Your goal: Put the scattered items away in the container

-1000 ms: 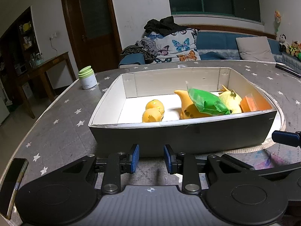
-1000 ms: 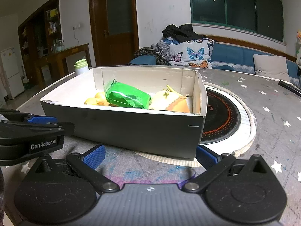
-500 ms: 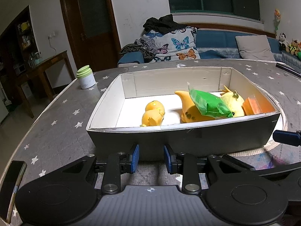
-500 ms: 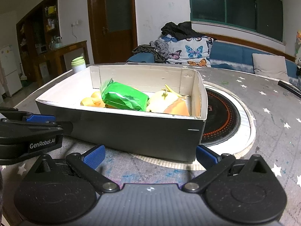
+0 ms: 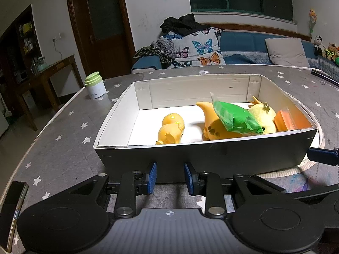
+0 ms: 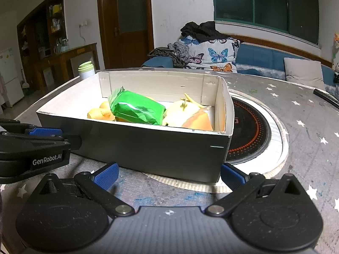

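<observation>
**Box with the collected items lies in front of both grippers**

The dark box [image 5: 203,156] with white inside stands on the grey star-patterned desk [image 5: 63,139], in the middle of both views. Inside it lie a small orange duck toy [image 5: 170,128], a bigger orange toy [image 5: 214,127], a green packet [image 5: 235,119] leaning on top of it, a yellow plush toy [image 5: 264,117] and an orange packet [image 5: 286,120] at the right end.

The left gripper [image 5: 170,177] is at the lower centre of its frame, just before the near wall of the box. Its blue pads stand a small way apart and nothing is between them, so it is open and empty.

The right gripper [image 6: 169,174] is at the lower centre of its own frame, its pads spread wide, also empty. The near right corner of the box stands just behind the gap between them.

A white jar with green lid [image 5: 95,85] stands at the upper left, well apart from the box. A phone [image 5: 10,209] lies at the lower left edge of the desk.
</observation>
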